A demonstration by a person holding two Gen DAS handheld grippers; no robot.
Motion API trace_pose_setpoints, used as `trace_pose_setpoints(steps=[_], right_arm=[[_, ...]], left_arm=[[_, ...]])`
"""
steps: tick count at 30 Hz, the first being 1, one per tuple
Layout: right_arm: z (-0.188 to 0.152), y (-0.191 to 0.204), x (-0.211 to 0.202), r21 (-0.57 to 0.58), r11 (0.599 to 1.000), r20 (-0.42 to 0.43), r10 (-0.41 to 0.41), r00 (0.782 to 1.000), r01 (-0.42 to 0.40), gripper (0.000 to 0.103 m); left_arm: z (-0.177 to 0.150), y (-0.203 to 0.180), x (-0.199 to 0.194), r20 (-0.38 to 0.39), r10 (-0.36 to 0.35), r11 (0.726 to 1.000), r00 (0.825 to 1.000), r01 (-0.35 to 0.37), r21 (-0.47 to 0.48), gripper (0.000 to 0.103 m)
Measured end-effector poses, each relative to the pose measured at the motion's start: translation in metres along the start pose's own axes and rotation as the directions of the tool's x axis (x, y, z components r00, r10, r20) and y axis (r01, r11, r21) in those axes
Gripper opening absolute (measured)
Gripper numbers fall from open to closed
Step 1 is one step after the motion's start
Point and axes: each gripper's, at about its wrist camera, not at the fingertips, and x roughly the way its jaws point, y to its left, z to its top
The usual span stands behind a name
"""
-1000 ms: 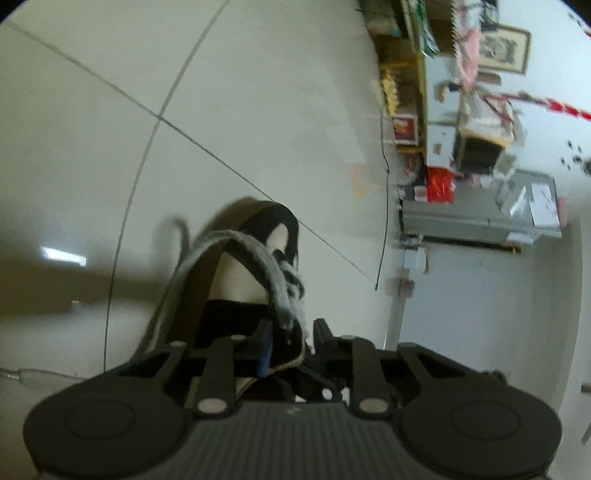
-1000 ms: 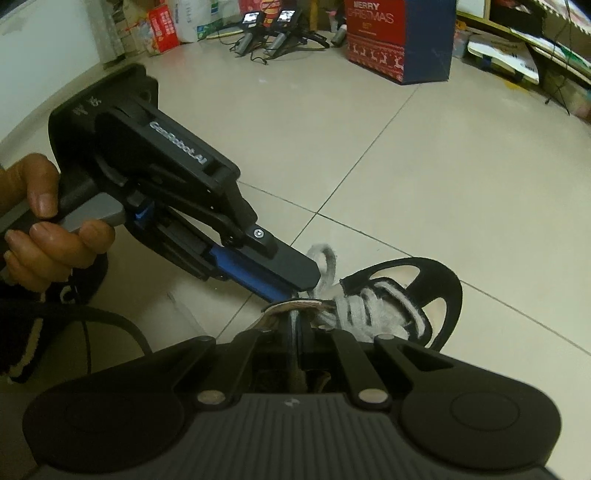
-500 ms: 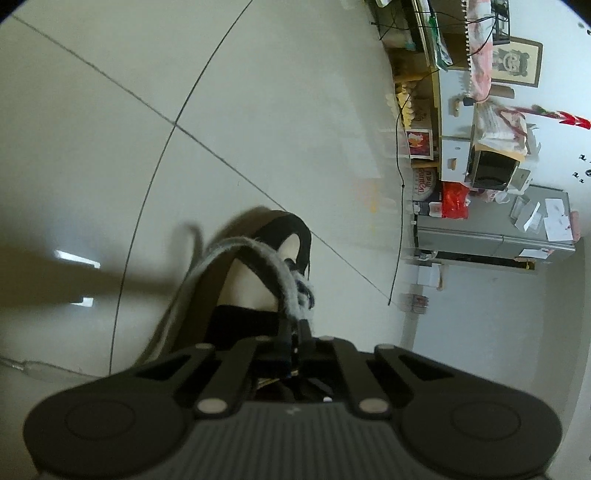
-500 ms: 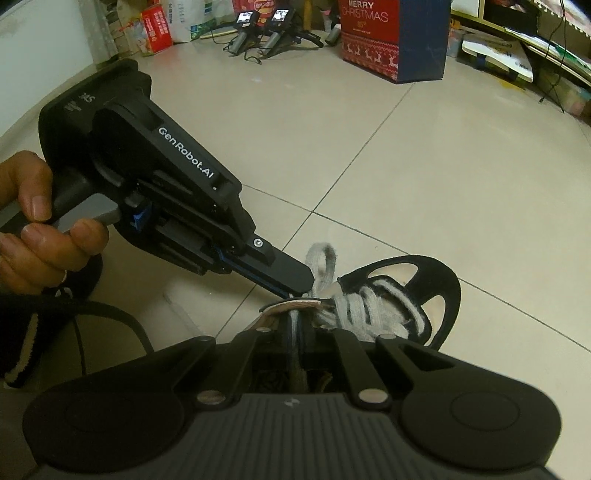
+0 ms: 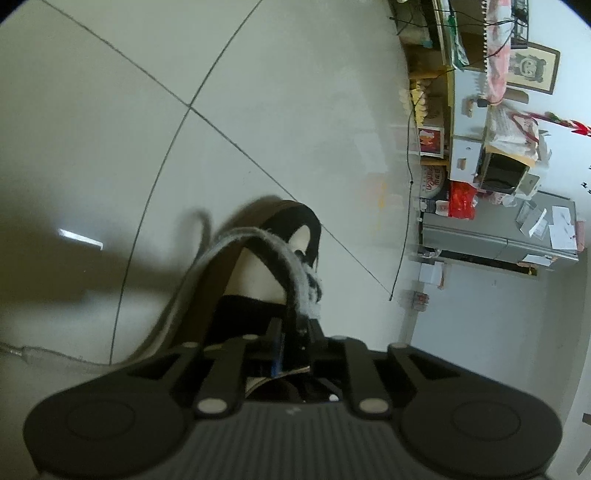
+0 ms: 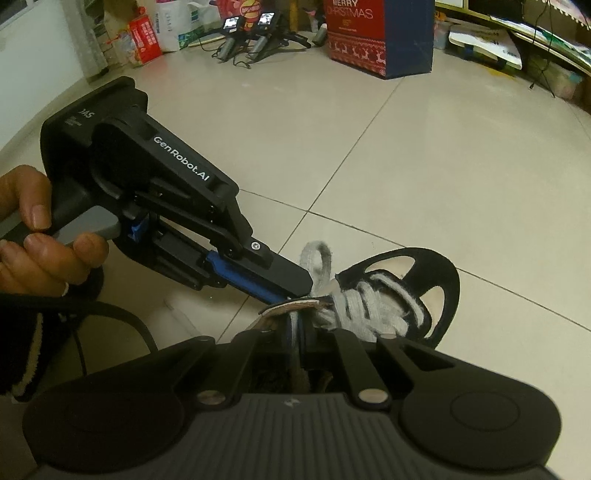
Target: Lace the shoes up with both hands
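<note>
Pale glossy floor tiles (image 6: 424,155) with dark grout lines spread out under me, and clutter lines the far wall: a red and blue Christmas box (image 6: 380,37) and some handheld devices (image 6: 251,33) lying on the floor.

I hold my left gripper (image 6: 295,286) low and slanted down toward the shoe (image 6: 436,280), my left hand (image 6: 40,243) wrapped round its grey trigger. Its jaws are pressed together on a fuzzy grey lace (image 5: 295,273); from its own camera the lace arches up in a loop from the shoe and runs straight down between the closed fingers (image 5: 273,332).

My right gripper (image 6: 295,332) points forward over the shoe's tongue, jaws drawn in tight on another strand of grey lace (image 6: 293,325) that passes between them.

Sitting on the tile right in front of both grippers, the shoe is black with pale cut-out panels toward the toe. Thick woolly grey lacing (image 6: 373,302) is bunched across its upper, with one small loop (image 6: 317,254) standing upright just beside my left gripper's tip.
</note>
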Motion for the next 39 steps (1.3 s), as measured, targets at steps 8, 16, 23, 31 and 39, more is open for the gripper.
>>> trace_pose_setpoints(steps=[8, 16, 23, 31, 39], right_arm=[[0.0, 0.003, -0.001, -0.025, 1.0, 0.0, -0.019, 1.0, 0.019, 0.008], [-0.004, -0.004, -0.013, 0.02, 1.0, 0.03, -0.021, 0.999, 0.02, 0.029], [-0.007, -0.001, -0.013, 0.0, 0.999, 0.033, -0.033, 0.999, 0.033, 0.029], [-0.011, 0.0, -0.016, -0.027, 0.998, 0.044, -0.05, 0.998, 0.052, 0.029], [-0.011, 0.001, -0.022, -0.022, 0.998, 0.059, -0.062, 0.996, 0.063, 0.029]], left_arm=[[0.0, 0.002, -0.002, 0.015, -0.02, 0.999, 1.0, 0.02, -0.033, 0.003], [-0.002, -0.002, -0.002, 0.04, 0.005, 0.999, 0.999, -0.004, -0.041, 0.004], [-0.008, -0.033, -0.008, 0.113, 0.124, 0.975, 0.986, -0.142, 0.17, 0.004], [-0.005, -0.037, -0.018, 0.179, 0.196, 0.947, 0.964, -0.233, 0.221, 0.003], [0.003, -0.018, -0.033, 0.233, 0.306, 0.922, 0.923, -0.348, 0.168, 0.004]])
